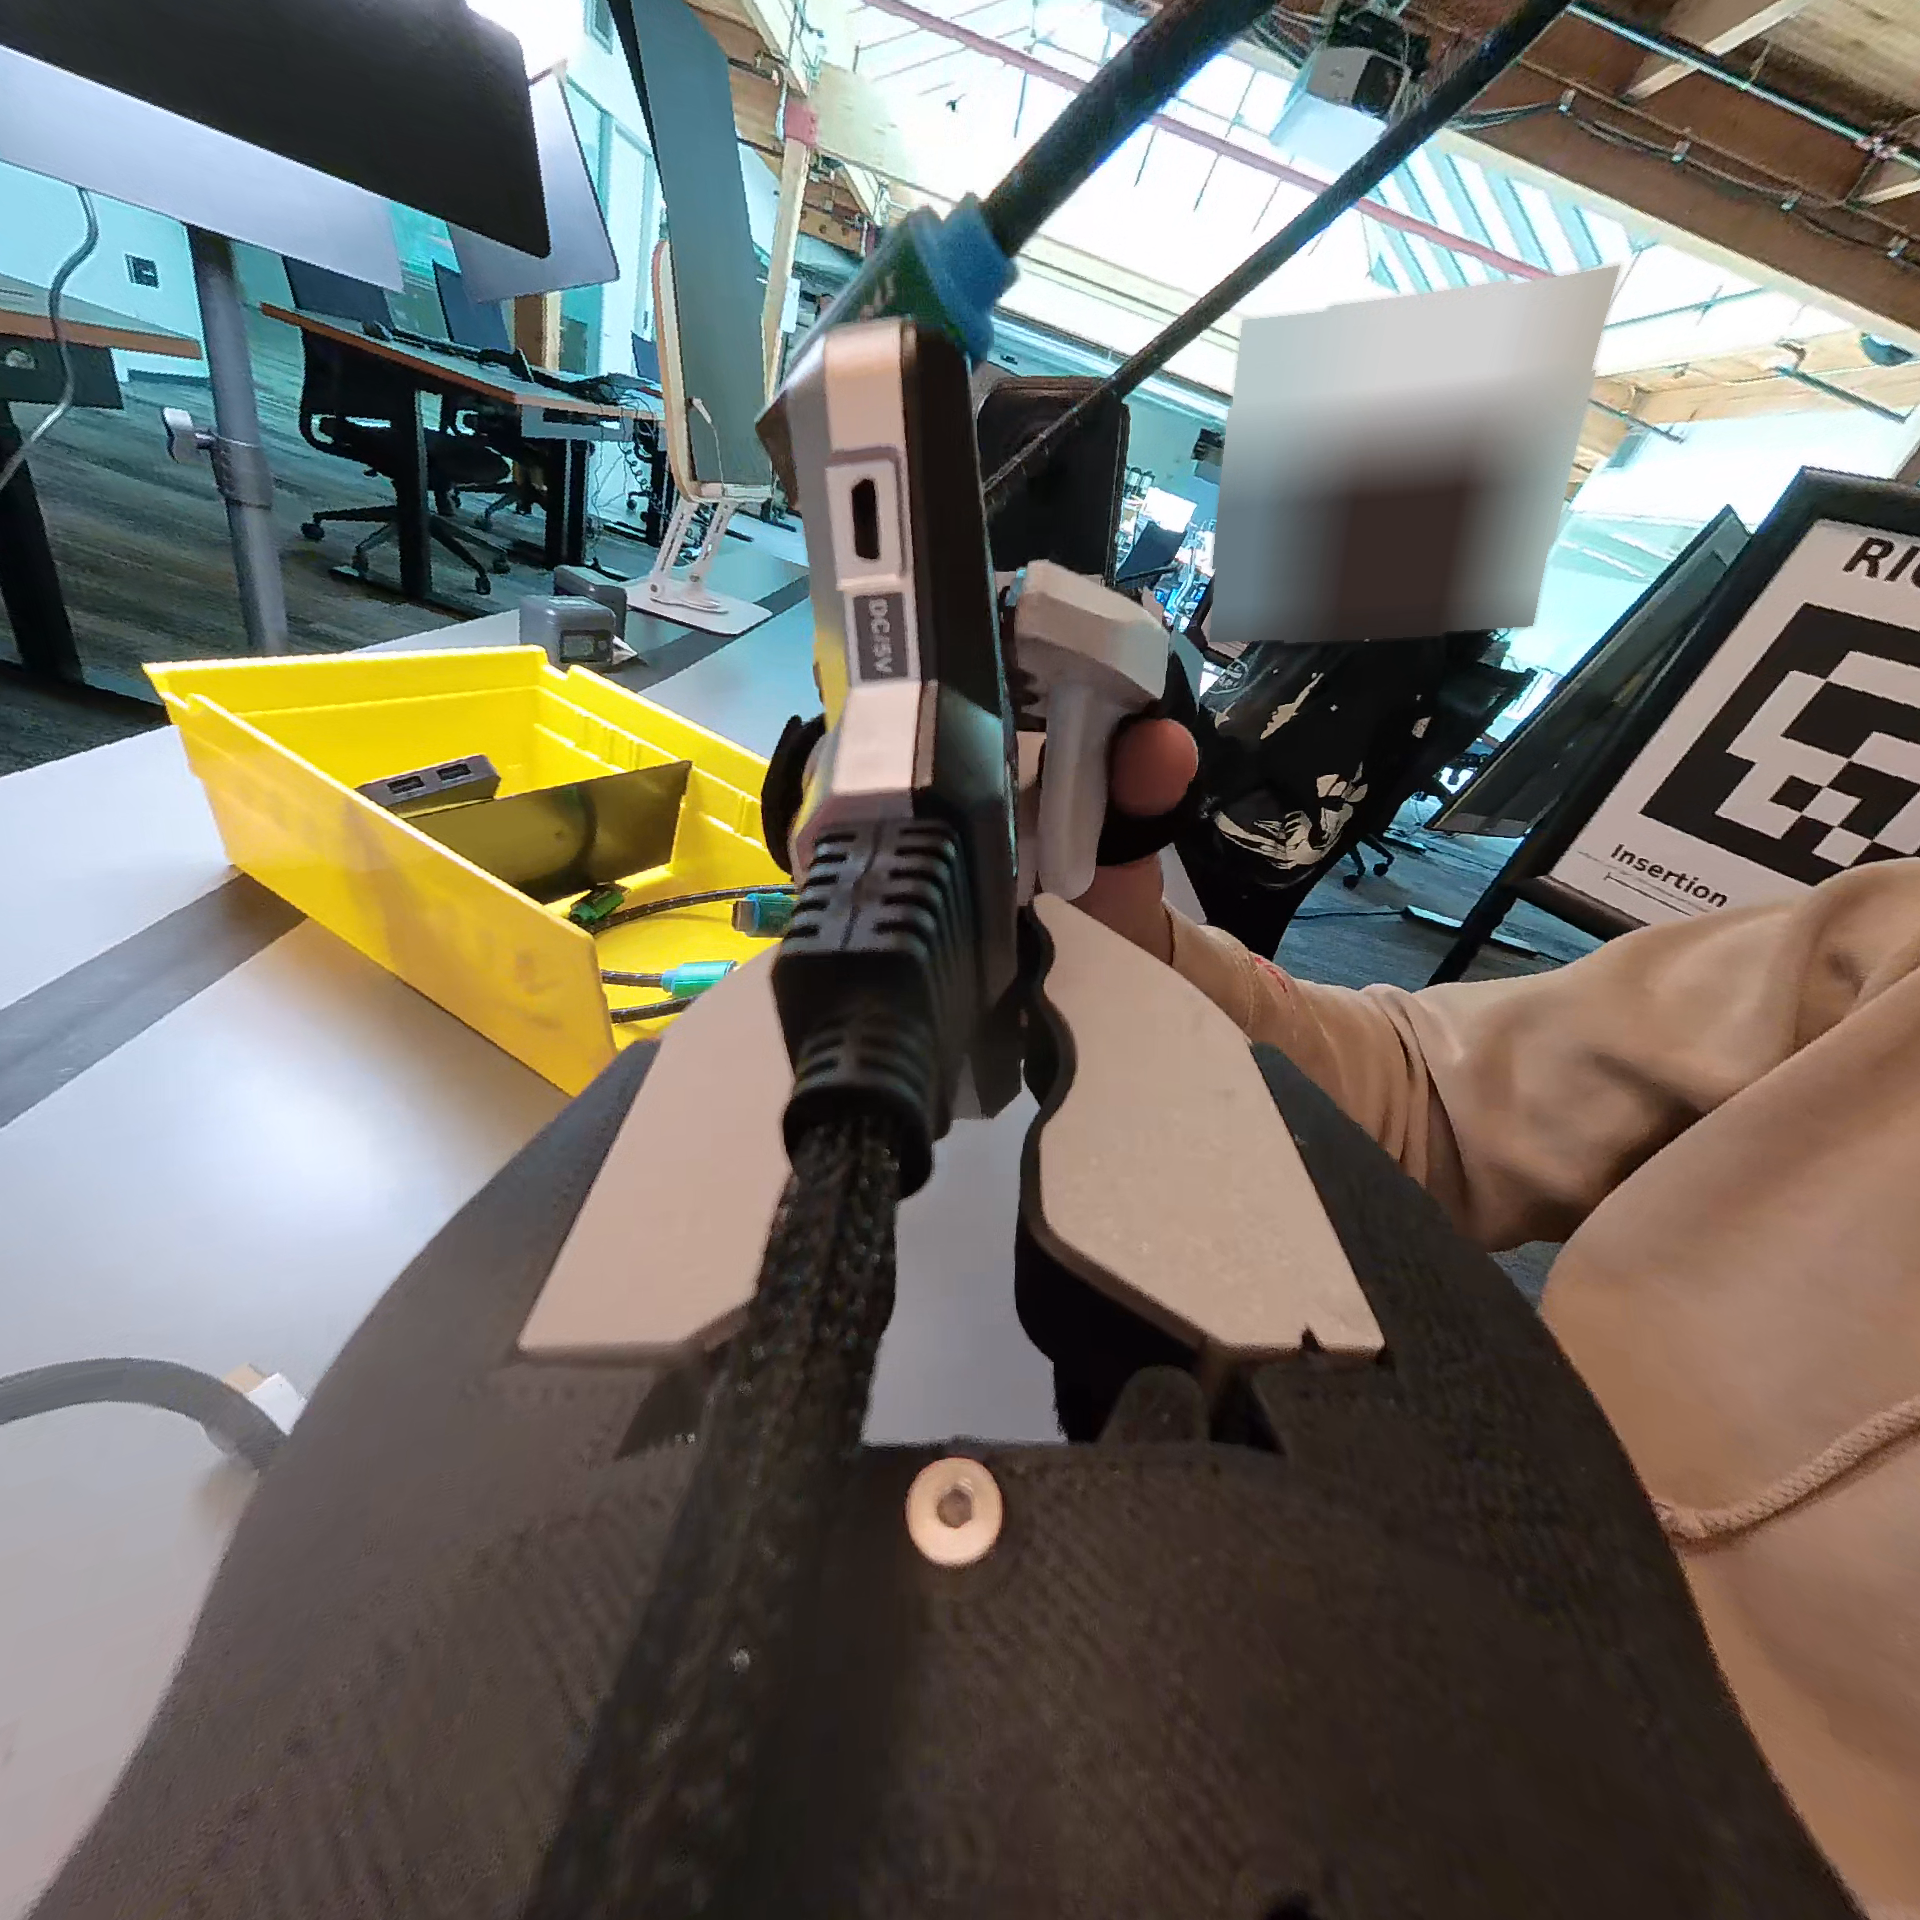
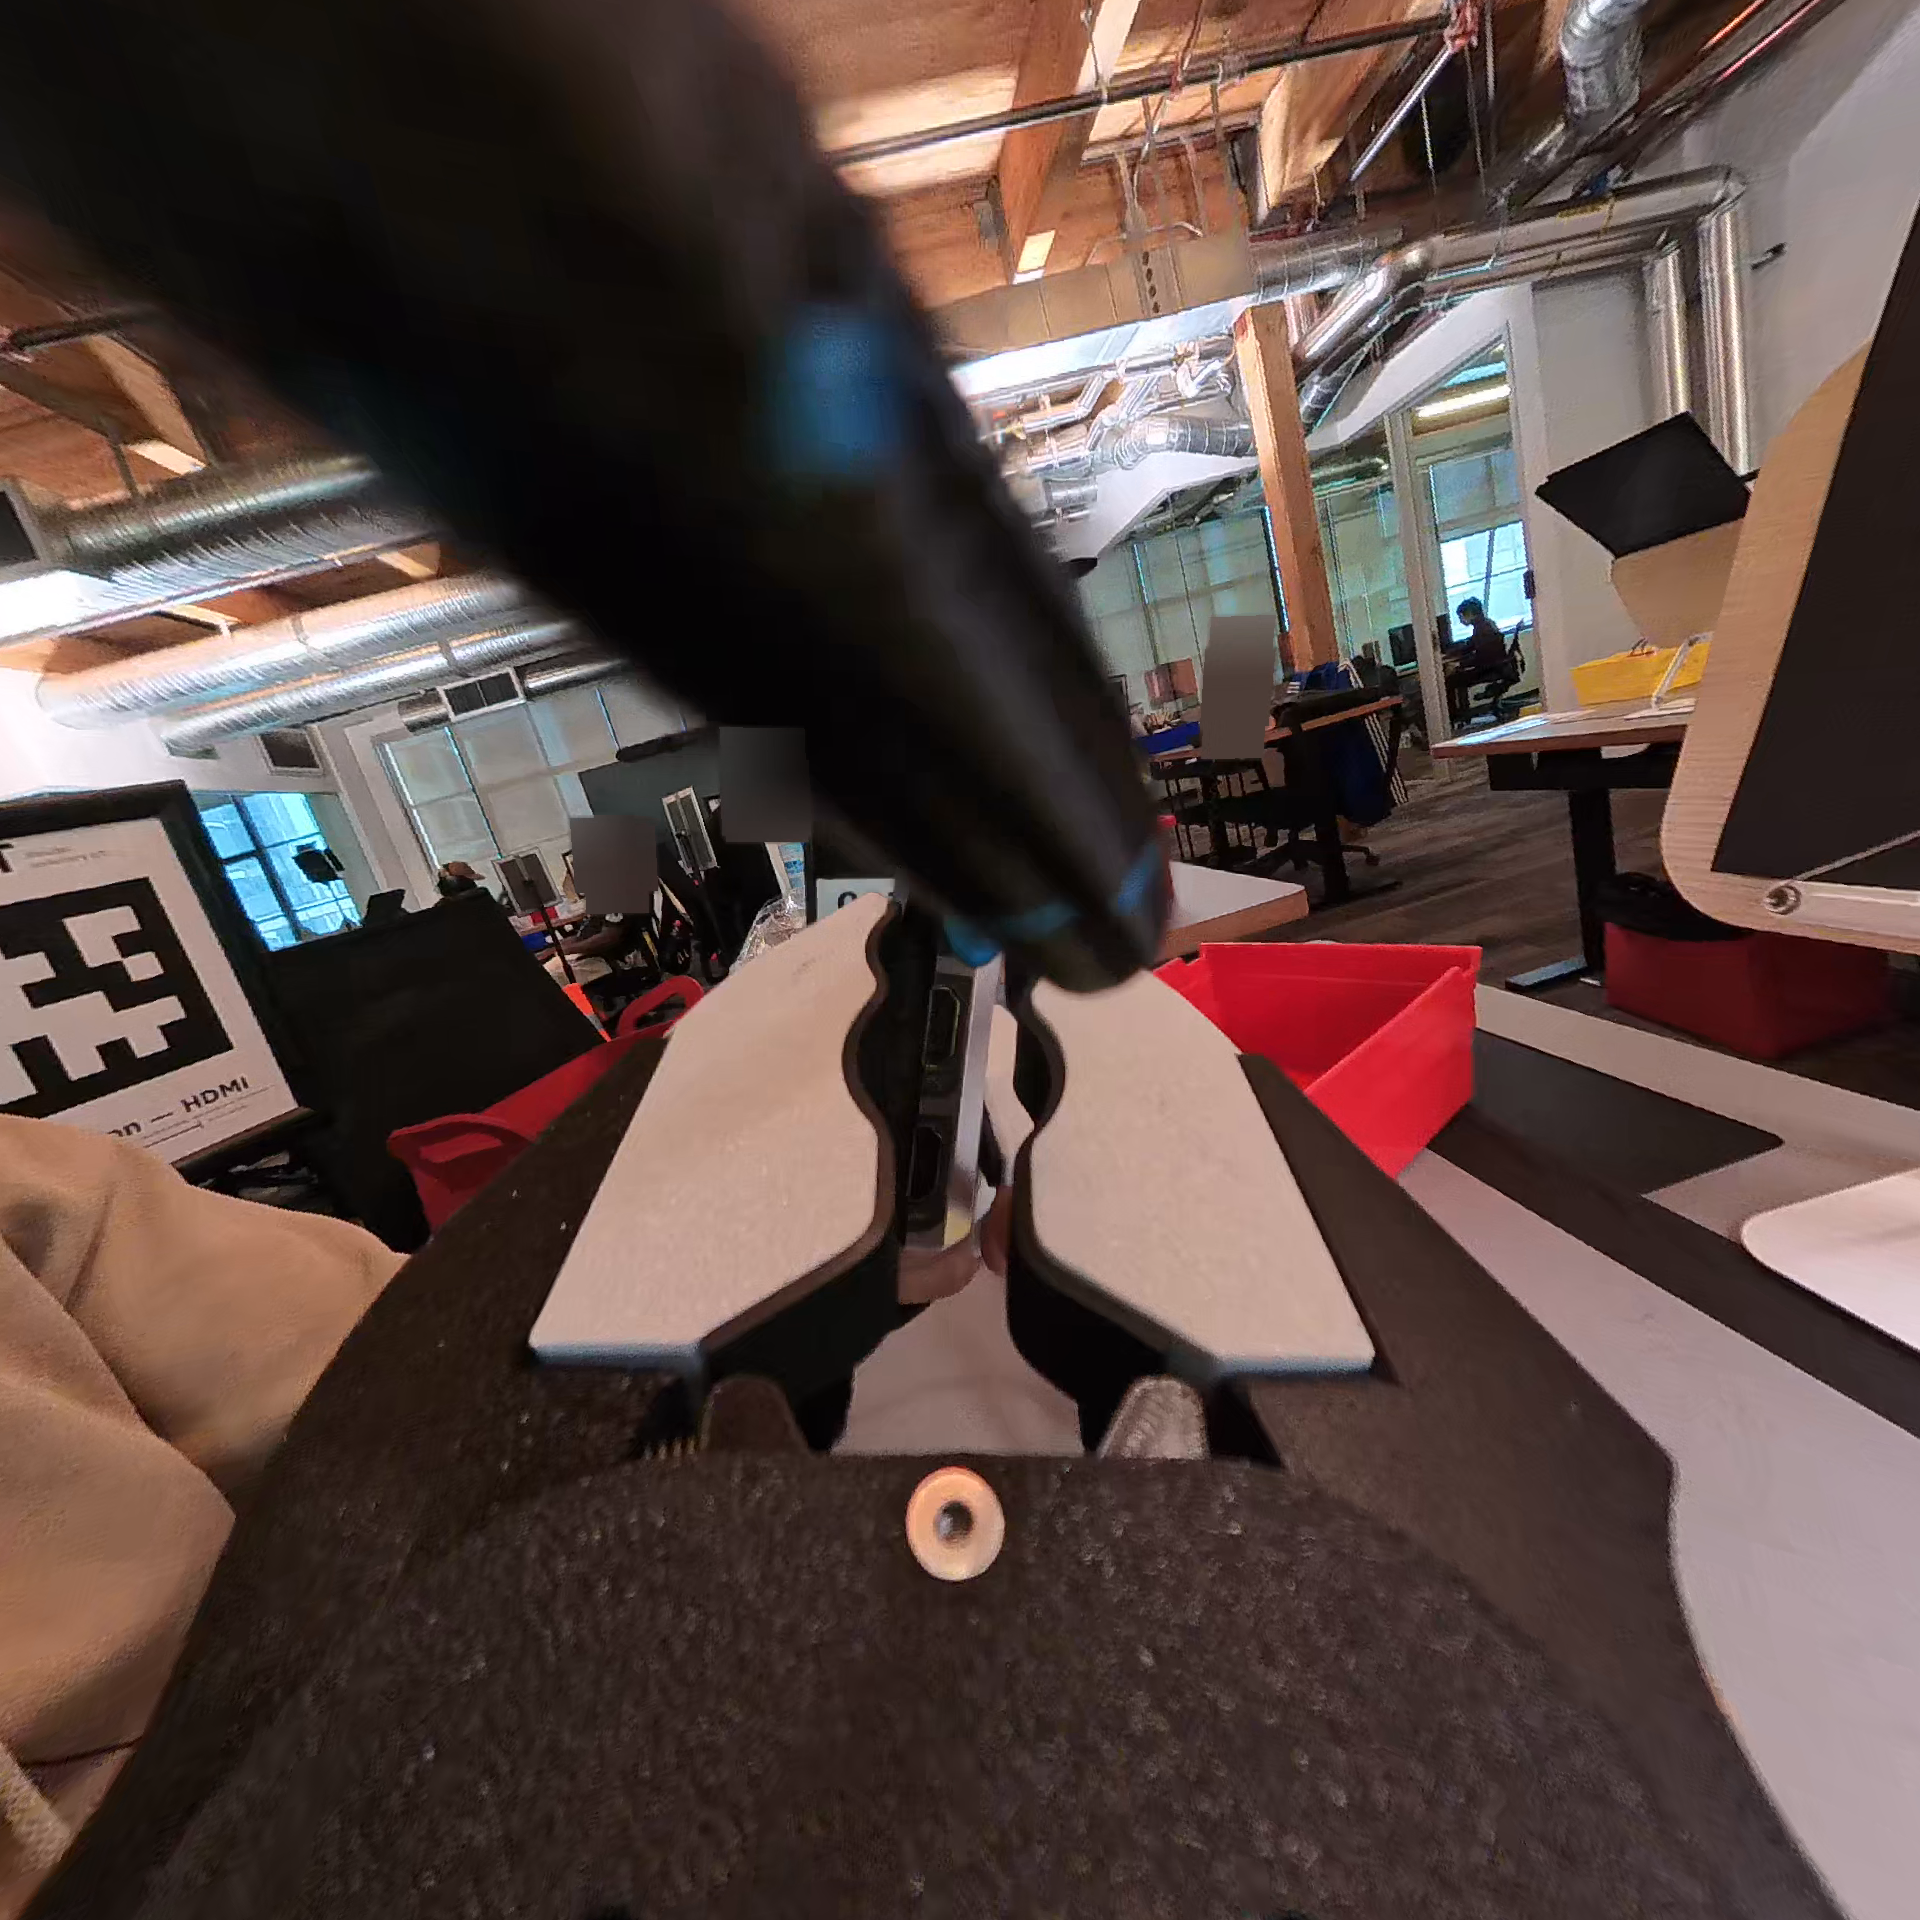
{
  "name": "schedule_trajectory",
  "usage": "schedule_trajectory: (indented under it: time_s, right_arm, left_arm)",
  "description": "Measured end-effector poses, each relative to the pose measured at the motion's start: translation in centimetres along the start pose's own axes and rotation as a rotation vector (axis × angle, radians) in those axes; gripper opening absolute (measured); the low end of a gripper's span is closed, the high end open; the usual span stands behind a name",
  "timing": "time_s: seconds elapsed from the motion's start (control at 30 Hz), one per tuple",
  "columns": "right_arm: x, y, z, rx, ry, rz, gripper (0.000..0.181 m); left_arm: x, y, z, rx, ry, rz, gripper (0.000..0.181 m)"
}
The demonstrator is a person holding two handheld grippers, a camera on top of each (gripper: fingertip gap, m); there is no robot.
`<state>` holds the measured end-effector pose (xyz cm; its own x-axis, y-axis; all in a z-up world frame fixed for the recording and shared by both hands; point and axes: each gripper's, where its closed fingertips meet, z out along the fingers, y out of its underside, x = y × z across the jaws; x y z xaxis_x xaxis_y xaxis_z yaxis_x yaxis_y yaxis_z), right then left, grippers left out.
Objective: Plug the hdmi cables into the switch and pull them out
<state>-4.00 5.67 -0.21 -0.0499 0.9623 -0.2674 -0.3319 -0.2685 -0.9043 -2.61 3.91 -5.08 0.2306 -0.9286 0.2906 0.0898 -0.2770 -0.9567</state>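
Blurred black cable (image 2: pixel 644 436) hides much; right claw (image 2: pixel 951 1049) pinches switch (image 2: pixel 940 1091).

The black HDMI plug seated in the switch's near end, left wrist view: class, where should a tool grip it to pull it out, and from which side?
Grip the black HDMI plug on its ribbed flat sides, coming from the cable end; pull along the braided cable, straight away from the switch.
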Motion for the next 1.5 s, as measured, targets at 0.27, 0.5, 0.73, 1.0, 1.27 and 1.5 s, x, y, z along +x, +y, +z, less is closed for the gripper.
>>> schedule_trajectory:
  time_s: [0.27,0.5,0.73,1.0,1.27,1.5]
  right_arm:
    - [1.0,-3.4,-3.0,0.102,0.019,-0.045,0.017]
    - [1.1,-6.6,-6.3,0.133,-0.008,-0.037,0.016]
    - [0.4,-2.1,-3.1,-0.014,-0.081,0.044,0.013]
    - [1.1,0.3,-2.6,-0.092,-0.106,0.094,0.01]
    - [-1.9,3.6,-0.8,-0.23,-0.233,0.078,0.01]
    - [-0.5,2.6,-0.8,-0.205,-0.109,-0.004,0.017]
  left_arm:
    - [3.7,1.9,0.1,-0.166,0.304,-0.295,0.034]
    - [8.2,-2.8,-1.5,-0.058,0.299,-0.028,0.029]
    - [3.0,-5.1,-5.1,-0.051,-0.195,0.153,0.03]
    - [1.4,-5.7,-7.6,-0.079,-0.34,0.188,0.039]
    - [1.9,1.1,-2.1,-0.286,-0.032,0.009,0.034]
    - [0.5,0.6,-1.7,-0.208,-0.053,-0.066,0.023]
